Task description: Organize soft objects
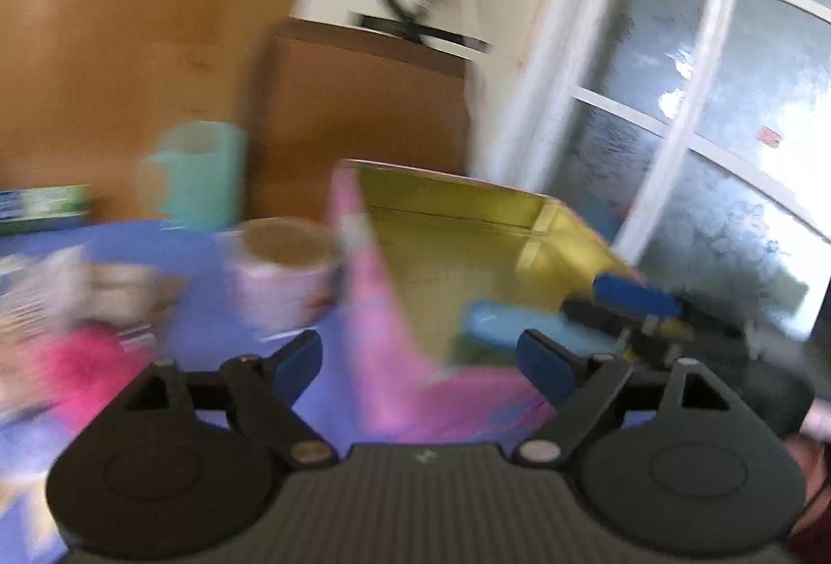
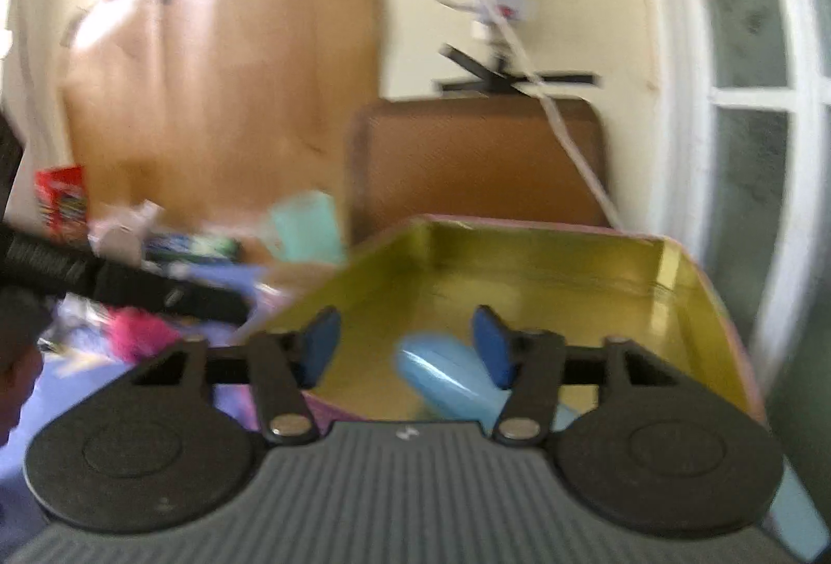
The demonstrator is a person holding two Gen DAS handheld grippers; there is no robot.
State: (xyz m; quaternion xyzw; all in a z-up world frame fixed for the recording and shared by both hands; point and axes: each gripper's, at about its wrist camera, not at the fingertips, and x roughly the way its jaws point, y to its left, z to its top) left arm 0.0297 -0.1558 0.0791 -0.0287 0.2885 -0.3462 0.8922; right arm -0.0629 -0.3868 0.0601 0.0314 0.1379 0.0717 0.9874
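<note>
A tin box (image 1: 457,242), pink outside and gold inside, stands open on the blue table cover. A light blue soft object (image 2: 441,372) lies on its floor near the front wall, also seen as the same blue lump (image 1: 493,320) in the left wrist view. My right gripper (image 2: 407,351) hangs over the box, open; the blue object lies by its right pad (image 2: 493,351) and clear of the left one. My left gripper (image 1: 420,364) is open, empty, astride the box's pink left wall. A pink fluffy object (image 1: 78,366) lies on the cover at the left.
A tape roll (image 1: 280,273), a teal cup (image 1: 202,174) and a green carton (image 1: 41,208) stand left of the box. A red packet (image 2: 62,195) and crumpled wrappers sit further left. Behind are a brown board, a wall and a glazed door (image 1: 675,122).
</note>
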